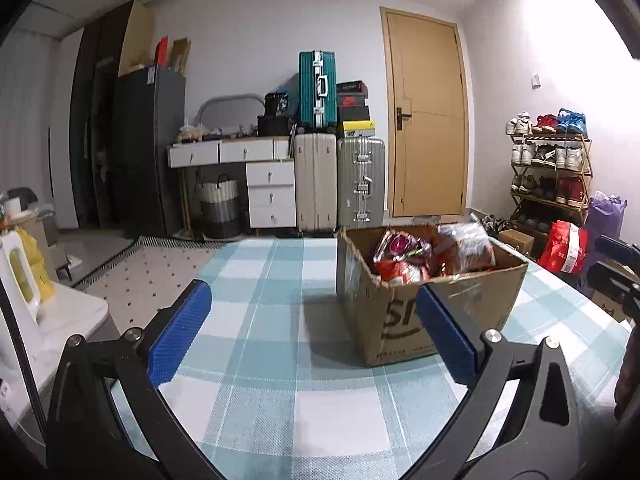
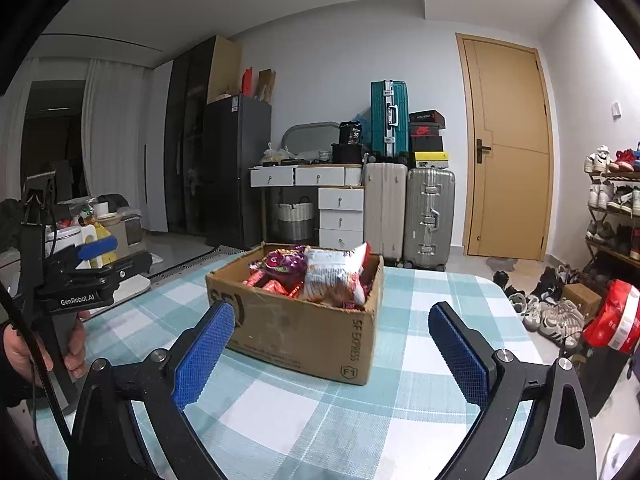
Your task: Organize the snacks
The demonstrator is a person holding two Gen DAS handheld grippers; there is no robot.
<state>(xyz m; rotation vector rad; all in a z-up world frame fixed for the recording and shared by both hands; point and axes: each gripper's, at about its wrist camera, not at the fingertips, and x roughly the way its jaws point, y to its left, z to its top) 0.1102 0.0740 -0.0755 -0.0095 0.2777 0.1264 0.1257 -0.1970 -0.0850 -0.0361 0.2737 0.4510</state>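
Snacks all boxed, nothing sorted yet, both tools released.
Brown cardboard box (image 2: 296, 320) full of red and purple snack packets (image 2: 316, 276) sits mid checked teal-white surface (image 2: 320, 432); left tool (image 1: 312, 332) and right tool (image 2: 332, 356) spread wide, empty, near it.

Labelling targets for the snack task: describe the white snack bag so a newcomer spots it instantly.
Start at the checked tablecloth and find the open cardboard box on it. The white snack bag stands in the box's right half, poking above the rim. It is the only pale, mostly white packet; its neighbours are red or purple.
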